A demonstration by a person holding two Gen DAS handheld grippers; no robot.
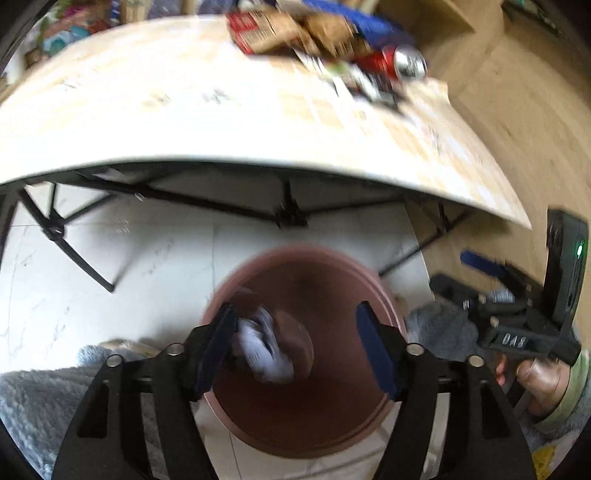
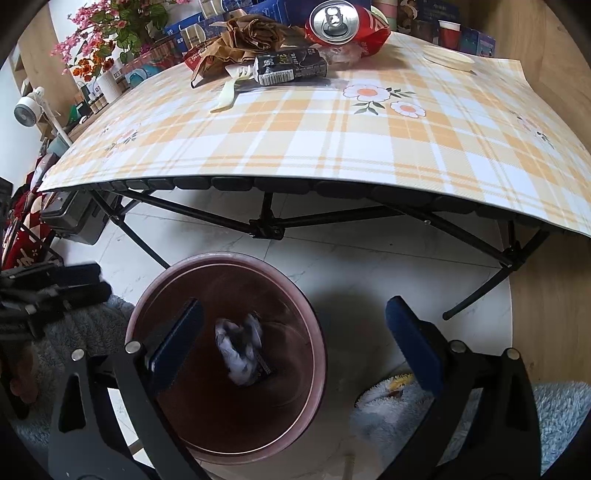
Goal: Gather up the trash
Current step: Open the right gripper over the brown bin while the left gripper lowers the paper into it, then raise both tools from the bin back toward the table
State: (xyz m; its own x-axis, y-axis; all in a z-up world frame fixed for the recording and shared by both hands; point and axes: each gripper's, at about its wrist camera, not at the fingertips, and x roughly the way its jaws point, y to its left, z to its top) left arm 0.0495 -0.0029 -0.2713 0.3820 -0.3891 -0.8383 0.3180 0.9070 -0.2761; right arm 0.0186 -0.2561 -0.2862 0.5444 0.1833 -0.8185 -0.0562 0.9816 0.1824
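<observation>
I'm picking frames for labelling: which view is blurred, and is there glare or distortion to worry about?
Left wrist view: motion-smeared throughout, the red can and the white wad in the bin streaked. Right wrist view: sharp on the plaid tablecloth and black carton, with bright glare on the can top; only the wad is soft. Both views bow the table edge, fisheye-style.

Your left wrist camera looks steeply down along its fingers into the brown bin [image 1: 306, 350] on the floor, close above its rim, with the table's near edge [image 1: 258, 166] across the upper frame. Your right wrist camera tilts down likewise, set just right of the bin [image 2: 225, 354]. Both views share the bin, the table [image 2: 332, 147] and the red can [image 2: 347, 22].
</observation>
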